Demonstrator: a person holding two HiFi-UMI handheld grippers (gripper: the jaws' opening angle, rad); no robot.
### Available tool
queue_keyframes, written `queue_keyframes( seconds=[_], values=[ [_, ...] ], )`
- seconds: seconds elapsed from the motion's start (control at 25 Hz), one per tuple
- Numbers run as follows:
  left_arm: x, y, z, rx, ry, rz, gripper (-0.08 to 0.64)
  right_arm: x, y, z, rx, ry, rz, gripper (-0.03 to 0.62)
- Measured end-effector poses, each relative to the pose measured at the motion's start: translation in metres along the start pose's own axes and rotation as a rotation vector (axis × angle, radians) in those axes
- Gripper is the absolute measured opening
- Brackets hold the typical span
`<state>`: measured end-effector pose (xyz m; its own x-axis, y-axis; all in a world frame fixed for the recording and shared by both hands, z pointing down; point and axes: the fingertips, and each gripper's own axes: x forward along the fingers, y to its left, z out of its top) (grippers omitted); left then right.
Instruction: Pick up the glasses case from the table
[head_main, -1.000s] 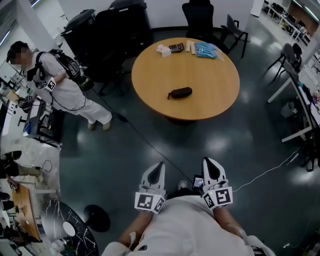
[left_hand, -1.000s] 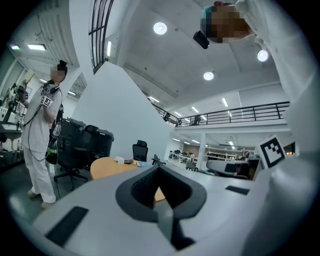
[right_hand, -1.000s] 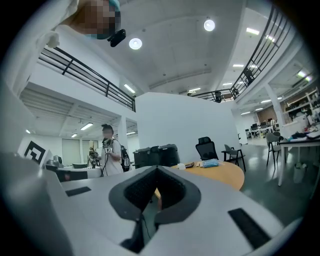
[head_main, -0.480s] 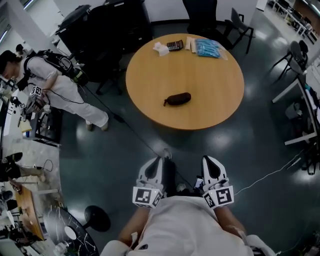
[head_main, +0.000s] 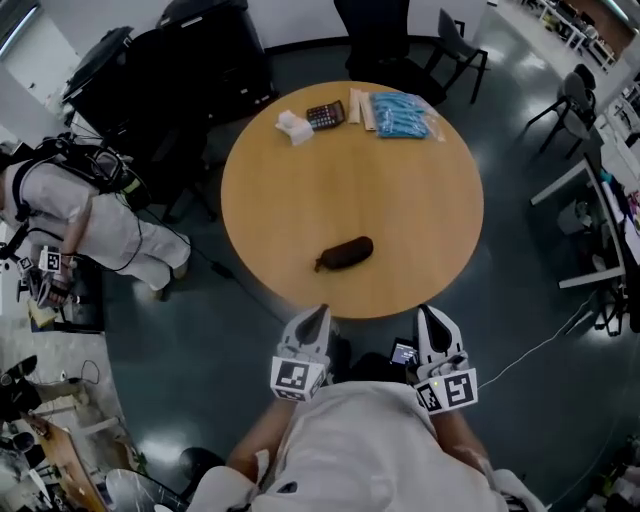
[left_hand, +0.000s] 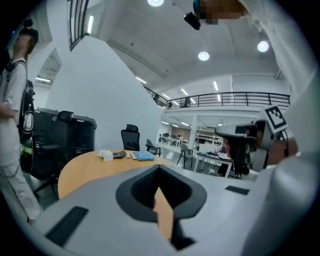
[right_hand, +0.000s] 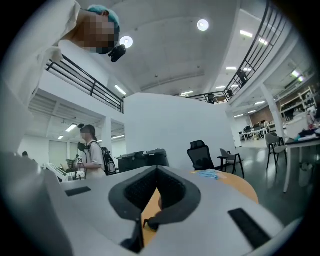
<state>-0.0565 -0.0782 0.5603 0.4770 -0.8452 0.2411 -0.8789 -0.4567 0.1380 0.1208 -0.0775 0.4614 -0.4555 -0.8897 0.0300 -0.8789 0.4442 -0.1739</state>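
A dark, oblong glasses case lies on the round wooden table, near its front edge. Both grippers are held low in front of my body, just short of that edge. The left gripper points at the table a little below and left of the case, jaws together with nothing between them. The right gripper sits further right of the case, also shut and empty. In the left gripper view the closed jaws hide the case; the right gripper view shows its closed jaws over the tabletop.
At the table's far side lie a white tissue, a calculator, a beige strip and a blue packet. Office chairs stand behind. A person stands at the left. A cable crosses the floor.
The table and case have come much nearer in the head view; both grippers now sit at the table's front edge. The person at the left has shifted toward the frame edge.
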Motion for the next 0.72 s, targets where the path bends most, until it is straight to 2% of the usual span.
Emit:
queue_keyframes(
  seconds=[0.08,0.24,0.32,0.4,0.44,0.48,0.56,0.72],
  values=[
    [0.028,0.014,-0.006,0.015,0.036,-0.025,0.006,0.026,-0.012,0.005,-0.004,-0.001,-0.018,0.015],
    [0.065,0.027,-0.026,-0.036,0.131,-0.074,0.006,0.054,-0.026,0.008,0.003,0.014,-0.03,0.015],
    [0.087,0.03,-0.04,-0.003,0.209,-0.117,0.006,0.067,-0.031,0.009,0.02,0.019,-0.025,0.015],
    [0.109,0.032,-0.064,0.089,0.342,-0.165,0.037,0.077,-0.034,0.008,0.033,0.031,-0.007,0.015],
    [0.123,0.033,-0.077,0.14,0.415,-0.189,0.137,0.083,-0.037,0.008,0.032,0.038,0.004,0.014],
    [0.138,0.035,-0.09,0.183,0.486,-0.21,0.191,0.089,-0.041,0.007,0.03,0.045,0.012,0.015],
    [0.167,0.04,-0.113,0.264,0.61,-0.244,0.255,0.099,-0.051,0.004,0.038,0.061,0.017,0.015],
    [0.216,0.047,-0.158,0.553,0.806,-0.35,0.319,0.113,-0.065,-0.005,0.059,0.085,0.017,0.015]
  ],
)
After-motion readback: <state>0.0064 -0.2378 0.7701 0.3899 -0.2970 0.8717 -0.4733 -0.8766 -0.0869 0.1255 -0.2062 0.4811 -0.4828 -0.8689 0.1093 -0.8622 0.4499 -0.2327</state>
